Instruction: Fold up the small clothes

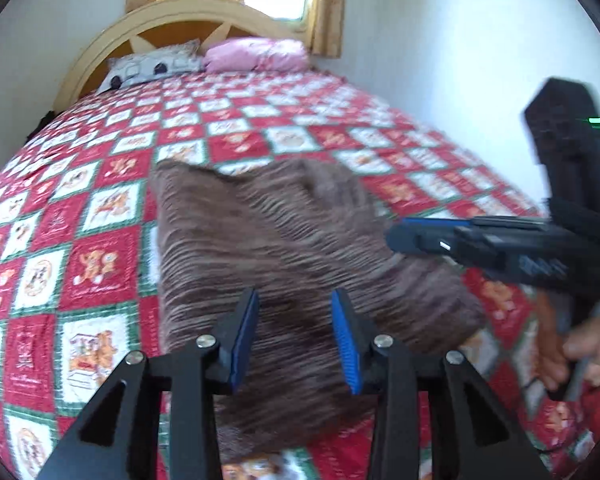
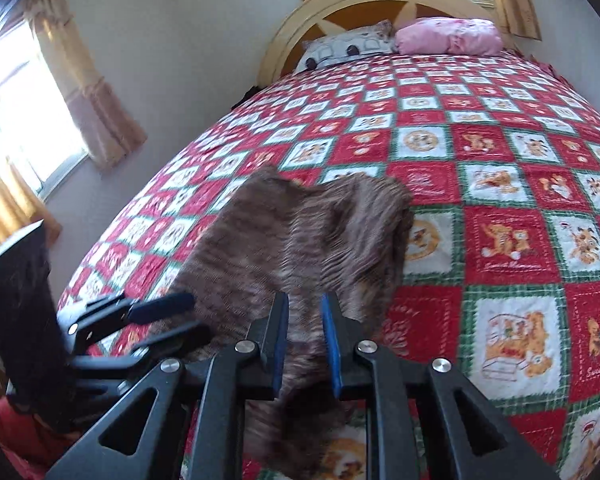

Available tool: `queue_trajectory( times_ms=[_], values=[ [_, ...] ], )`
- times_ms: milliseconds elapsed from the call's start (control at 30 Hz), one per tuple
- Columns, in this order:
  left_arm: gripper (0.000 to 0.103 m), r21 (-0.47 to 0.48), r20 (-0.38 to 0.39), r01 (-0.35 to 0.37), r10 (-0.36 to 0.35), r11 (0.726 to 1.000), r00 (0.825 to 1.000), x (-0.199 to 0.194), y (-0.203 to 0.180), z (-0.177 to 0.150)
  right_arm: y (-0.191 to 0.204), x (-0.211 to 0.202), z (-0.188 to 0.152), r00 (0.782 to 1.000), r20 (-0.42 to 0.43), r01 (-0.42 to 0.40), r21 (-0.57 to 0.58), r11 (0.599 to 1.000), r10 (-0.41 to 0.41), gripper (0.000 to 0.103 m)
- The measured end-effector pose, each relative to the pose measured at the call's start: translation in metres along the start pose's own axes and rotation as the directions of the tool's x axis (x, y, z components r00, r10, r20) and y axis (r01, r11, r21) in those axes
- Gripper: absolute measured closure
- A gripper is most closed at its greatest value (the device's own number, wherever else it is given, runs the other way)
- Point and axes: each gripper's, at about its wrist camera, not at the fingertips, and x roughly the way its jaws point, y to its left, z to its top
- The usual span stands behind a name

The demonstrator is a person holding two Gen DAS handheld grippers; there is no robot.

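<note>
A brown striped knitted garment [image 1: 280, 240] lies folded on the red, white and green patchwork quilt [image 1: 100, 208]. My left gripper [image 1: 296, 296] hovers over its near part, jaws open, with nothing pressed between the blue pads. In the right wrist view the garment [image 2: 300, 232] stretches away from my right gripper [image 2: 305, 298]. Its jaws stand a narrow gap apart, and the cloth shows through that gap without being pinched. From the left wrist view the right gripper [image 1: 396, 236] reaches in over the garment's right edge. The left gripper [image 2: 188, 318] sits at the garment's left edge.
A grey patterned pillow [image 1: 156, 64] and a pink pillow [image 1: 256, 54] lie by the arched wooden headboard [image 1: 100, 48]. A white wall [image 1: 440, 48] runs along the bed's right side. A curtained window [image 2: 28, 112] is on the left. A person's hand [image 1: 580, 352] holds the right gripper's handle.
</note>
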Motion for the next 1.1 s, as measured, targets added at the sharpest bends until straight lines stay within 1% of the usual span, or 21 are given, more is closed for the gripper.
queue_trajectory(
  times_ms=[100, 167, 267, 300, 367, 500, 533, 600, 633, 667, 700, 733, 800, 867, 933, 967, 1000, 1067, 1100],
  values=[
    [0.063, 0.032, -0.009, -0.046, 0.046, 0.998, 0.999, 0.002, -0.003, -0.006, 0.007, 0.008, -0.011, 0.999, -0.042, 0.013, -0.019, 1.0, -0.014, 0.085],
    [0.063, 0.06, -0.006, -0.073, 0.074, 0.996, 0.997, 0.001, -0.003, -0.01, 0.005, 0.008, -0.021, 0.999, -0.053, 0.011, 0.003, 1.0, -0.011, 0.085],
    [0.063, 0.108, 0.0, -0.167, 0.168, 0.98, 0.986, 0.006, -0.007, -0.015, -0.002, 0.004, -0.035, 0.998, -0.053, -0.022, 0.062, 0.998, 0.025, 0.085],
    [0.063, 0.108, 0.0, -0.189, 0.19, 0.976, 0.982, 0.008, -0.005, -0.016, -0.002, 0.003, -0.038, 0.998, -0.052, -0.028, 0.074, 0.997, 0.032, 0.085],
    [0.063, 0.1, -0.003, -0.211, 0.213, 0.972, 0.977, 0.009, -0.003, -0.016, -0.002, 0.0, -0.044, 0.998, -0.044, -0.041, 0.099, 0.994, 0.046, 0.085],
    [0.063, 0.101, -0.006, -0.248, 0.249, 0.964, 0.968, 0.011, 0.001, -0.017, -0.007, 0.008, -0.061, 0.995, -0.037, -0.079, 0.203, 0.976, 0.088, 0.086],
    [0.064, 0.097, -0.009, -0.249, 0.251, 0.964, 0.968, 0.011, 0.002, -0.019, -0.007, 0.008, -0.064, 0.995, -0.03, -0.083, 0.21, 0.974, 0.091, 0.086],
    [0.066, 0.089, -0.023, -0.248, 0.25, 0.965, 0.968, 0.013, 0.01, -0.022, -0.006, 0.008, -0.068, 0.994, -0.024, -0.102, 0.232, 0.967, 0.11, 0.086],
    [0.071, 0.079, -0.031, -0.245, 0.248, 0.966, 0.968, 0.014, 0.015, -0.026, -0.006, 0.007, -0.07, 0.993, -0.025, -0.109, 0.237, 0.965, 0.118, 0.086],
    [0.073, 0.069, -0.035, -0.24, 0.243, 0.968, 0.969, 0.014, 0.02, -0.029, -0.005, 0.007, -0.071, 0.992, -0.029, -0.116, 0.242, 0.963, 0.126, 0.086],
    [0.073, 0.061, -0.031, -0.228, 0.23, 0.972, 0.973, 0.013, 0.026, -0.033, -0.004, 0.006, -0.072, 0.99, -0.035, -0.123, 0.243, 0.962, 0.135, 0.086],
    [0.073, 0.061, -0.019, -0.22, 0.222, 0.973, 0.975, 0.01, 0.028, -0.037, -0.004, 0.005, -0.071, 0.99, -0.039, -0.123, 0.24, 0.963, 0.136, 0.086],
    [0.073, 0.067, -0.01, -0.234, 0.235, 0.97, 0.972, 0.005, 0.03, -0.043, 0.001, 0.005, -0.067, 0.99, -0.055, -0.114, 0.219, 0.969, 0.128, 0.086],
    [0.073, 0.045, -0.009, -0.228, 0.228, 0.973, 0.974, 0.002, 0.033, -0.044, 0.005, 0.004, -0.058, 0.99, -0.072, -0.105, 0.193, 0.976, 0.121, 0.086],
    [0.073, -0.015, -0.011, -0.189, 0.189, 0.982, 0.982, -0.005, 0.038, -0.041, 0.012, -0.005, -0.043, 0.993, -0.044, -0.106, 0.14, 0.985, 0.113, 0.086],
    [0.073, -0.044, -0.007, -0.169, 0.169, 0.985, 0.986, -0.01, 0.039, -0.037, 0.018, -0.011, -0.03, 0.994, -0.011, -0.107, 0.1, 0.989, 0.109, 0.086],
    [0.072, -0.053, 0.003, -0.157, 0.157, 0.986, 0.988, -0.013, 0.04, -0.034, 0.022, -0.013, -0.017, 0.994, 0.008, -0.107, 0.076, 0.991, 0.107, 0.086],
    [0.058, -0.047, 0.04, -0.156, 0.158, 0.987, 0.987, -0.017, 0.037, -0.023, 0.027, -0.009, 0.007, 0.995, 0.02, -0.096, 0.046, 0.994, 0.096, 0.086],
    [0.055, -0.045, 0.062, -0.162, 0.165, 0.986, 0.984, -0.016, 0.035, -0.015, 0.031, -0.003, 0.019, 0.996, 0.022, -0.085, 0.027, 0.996, 0.084, 0.086]
  ],
)
